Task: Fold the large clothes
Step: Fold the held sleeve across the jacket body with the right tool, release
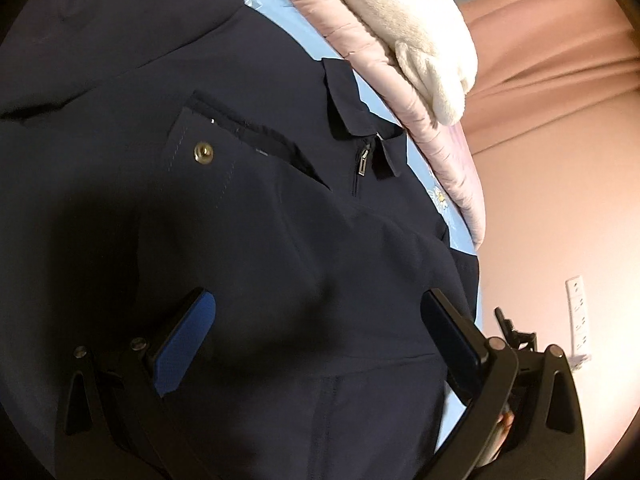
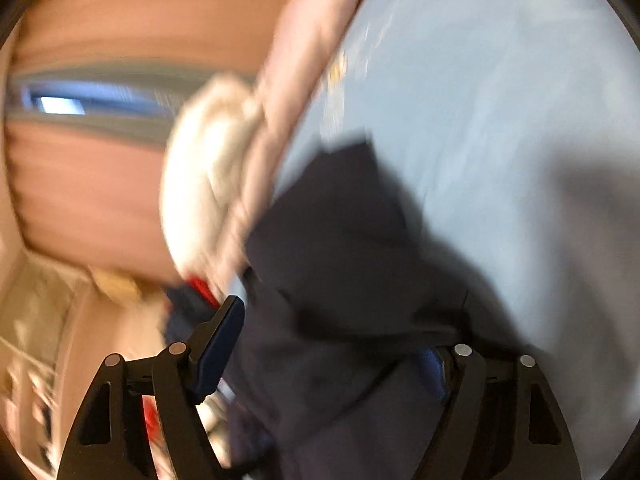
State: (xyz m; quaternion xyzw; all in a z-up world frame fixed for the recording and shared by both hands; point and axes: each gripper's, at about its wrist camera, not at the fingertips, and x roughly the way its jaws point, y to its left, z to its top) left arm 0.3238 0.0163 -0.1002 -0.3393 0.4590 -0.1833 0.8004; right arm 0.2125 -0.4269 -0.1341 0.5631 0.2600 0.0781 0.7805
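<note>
**Navy jacket spread on the bed**

Navy jacket point(image 1: 248, 216) lies on the blue daisy sheet point(image 1: 308, 36): soft, limp, probably light, its smooth cloth likely slippery. Left gripper point(image 1: 316, 332) spread above it; right gripper point(image 2: 340, 344) spread, cloth between unpinched. Best gripped at hem or collar point(image 1: 340, 108).

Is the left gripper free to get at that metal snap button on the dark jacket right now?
Probably yes. The left gripper is open and empty over the dark jacket, and the snap button lies exposed ahead of its fingers, with only flat cloth between them.
</note>
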